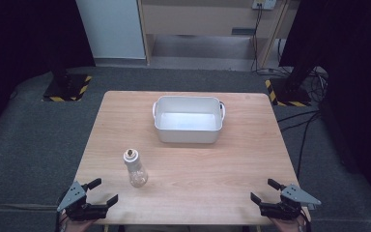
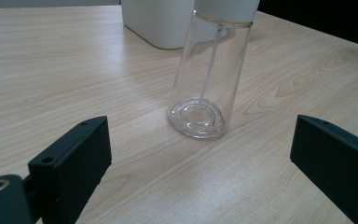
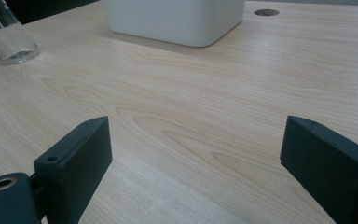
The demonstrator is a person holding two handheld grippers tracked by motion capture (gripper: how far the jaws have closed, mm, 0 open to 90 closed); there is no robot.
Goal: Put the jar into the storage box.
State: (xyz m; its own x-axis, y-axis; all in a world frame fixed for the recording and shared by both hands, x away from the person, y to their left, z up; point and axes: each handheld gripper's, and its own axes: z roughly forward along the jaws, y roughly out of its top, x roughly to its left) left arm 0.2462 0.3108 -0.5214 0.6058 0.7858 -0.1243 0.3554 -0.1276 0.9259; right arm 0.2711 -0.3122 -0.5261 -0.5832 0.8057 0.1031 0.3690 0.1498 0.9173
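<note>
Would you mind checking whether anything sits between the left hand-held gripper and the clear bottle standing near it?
Nothing visible does. The left hand-held gripper is open at the table's near edge, and only bare wooden table lies between its jaws and the clear bottle, which stands upright ahead. The white tub sits farther back, beyond the bottle.

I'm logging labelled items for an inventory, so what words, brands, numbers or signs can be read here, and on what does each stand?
No readable text in any view.
Clear bottle: bare glass, with a white collar and no label.
White tub: plain walls, no brand or number.
Left gripper and right gripper: no markings to read.
Yellow-and-black hazard stripes edge the stand bases on the floor: a warning pattern, no words.
</note>
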